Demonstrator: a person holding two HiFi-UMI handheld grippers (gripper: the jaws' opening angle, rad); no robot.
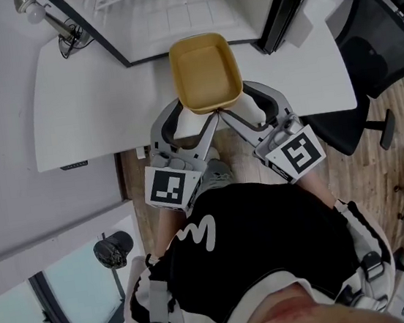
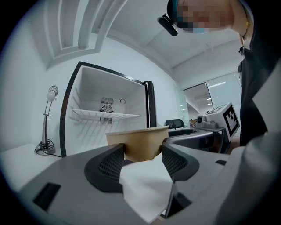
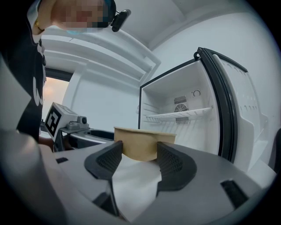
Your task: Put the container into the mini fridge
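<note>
Person's black top (image 1: 271, 236) fills the bottom of the head view. Just beyond it both tools reach forward. The left gripper (image 2: 142, 154) is clamped on the near end of the tan container (image 1: 205, 72), and the right gripper (image 3: 138, 154) is pinched on that same end, beside it. The container is empty, roughly level, and lifted over the white table (image 1: 76, 100) edge. It sits right in front of the mini fridge (image 1: 182, 12) but is not inside yet. Two grips probably share the load and stop it tipping (a one-sided pinch would likely sag). The fridge door (image 3: 237, 110) stands wide open and the wire shelf (image 2: 105, 115) is bare, so the way in looks free. Next is likely a straight push forward.
</note>
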